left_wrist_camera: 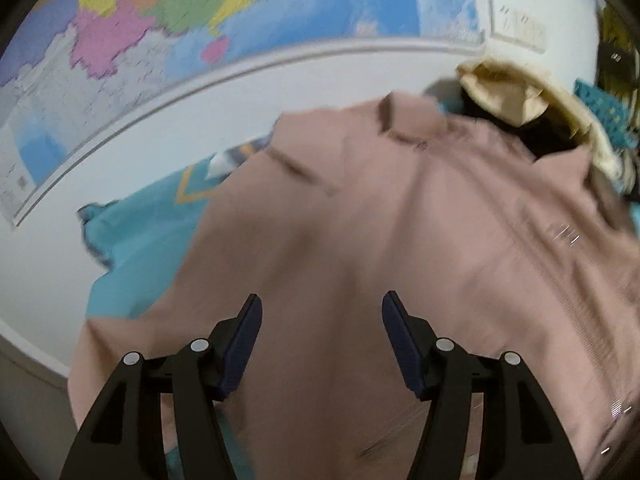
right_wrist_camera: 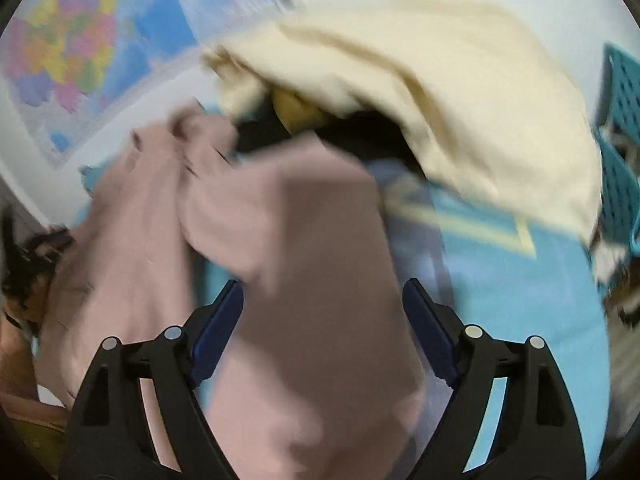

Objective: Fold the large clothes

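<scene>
A large dusty-pink garment (left_wrist_camera: pixel 380 220) lies spread over a blue patterned cloth (left_wrist_camera: pixel 148 240). My left gripper (left_wrist_camera: pixel 322 304) is open just above the pink fabric, with nothing between its fingers. In the right wrist view the pink garment (right_wrist_camera: pixel 304 272) is bunched and partly folded over. My right gripper (right_wrist_camera: pixel 322 292) is open, and a flap of the pink fabric lies between its fingers, not clamped. Both views are motion-blurred.
A cream garment (right_wrist_camera: pixel 460 100) is heaped behind the pink one over dark clothing (right_wrist_camera: pixel 360 132); it also shows in the left wrist view (left_wrist_camera: pixel 504 96). A teal perforated basket (right_wrist_camera: pixel 620 152) stands at the right. A coloured map (left_wrist_camera: pixel 160 20) hangs on the white wall.
</scene>
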